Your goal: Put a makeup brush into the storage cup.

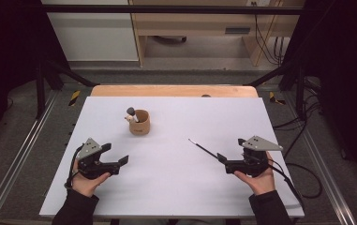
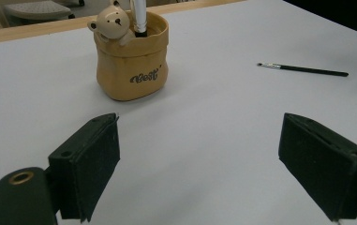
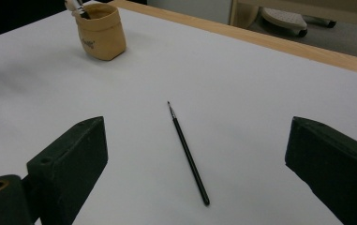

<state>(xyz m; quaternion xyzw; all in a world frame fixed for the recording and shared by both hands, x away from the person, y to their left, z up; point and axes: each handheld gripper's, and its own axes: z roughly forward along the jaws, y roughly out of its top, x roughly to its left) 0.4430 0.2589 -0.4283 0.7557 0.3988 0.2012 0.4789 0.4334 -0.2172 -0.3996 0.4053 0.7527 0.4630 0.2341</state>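
Observation:
A tan pot with a small bear figure on its rim stands on the white table, left of centre, with a brush standing in it. The same pot lies ahead of my left gripper, which is open and holds nothing. A thin black paintbrush lies flat on the table, just ahead of my right gripper. In the right gripper view the paintbrush lies between the wide open jaws of that gripper, with the pot far off at the upper left. My left gripper rests near the table's front left.
The paintbrush also lies off to the right in the left gripper view. A wooden strip runs along the table's far edge. Metal frame posts and cables stand around the table.

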